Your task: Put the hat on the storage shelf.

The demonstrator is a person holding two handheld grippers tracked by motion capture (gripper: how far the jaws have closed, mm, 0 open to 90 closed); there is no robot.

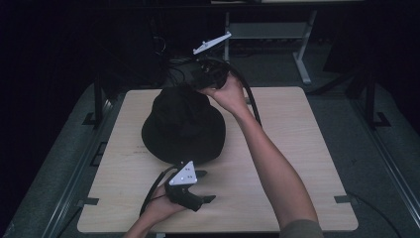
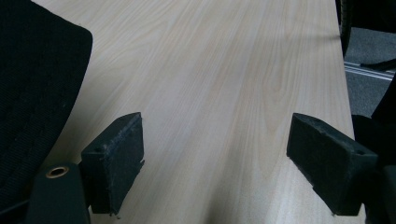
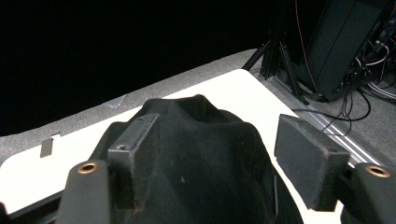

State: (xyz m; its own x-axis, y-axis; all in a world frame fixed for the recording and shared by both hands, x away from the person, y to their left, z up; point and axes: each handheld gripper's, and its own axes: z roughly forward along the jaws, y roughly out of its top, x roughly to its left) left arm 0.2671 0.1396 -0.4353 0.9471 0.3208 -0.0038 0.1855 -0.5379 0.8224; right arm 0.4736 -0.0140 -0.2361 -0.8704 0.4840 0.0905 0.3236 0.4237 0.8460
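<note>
A black bucket hat [image 1: 183, 124] lies crown-up in the middle of the light wooden table [image 1: 297, 148]. My right gripper [image 1: 200, 82], held by a hand reaching over from the right, hangs at the hat's far side. In the right gripper view this gripper [image 3: 217, 126] is open, its jaws standing either side of the hat's crown [image 3: 201, 154]. My left gripper [image 1: 205, 186] rests near the table's front edge, just in front of the hat's brim, pointing right. It is open [image 2: 215, 126] over bare wood, with the hat's brim [image 2: 37, 93] at its left.
A grey desk frame [image 1: 267, 29] and tangled cables [image 1: 173, 69] stand behind the table. A dark box with wires [image 3: 345, 42] sits on the carpet beyond the table's corner. Black posts [image 1: 99, 99] flank the table. Tape marks [image 1: 88, 202] sit on its front edge.
</note>
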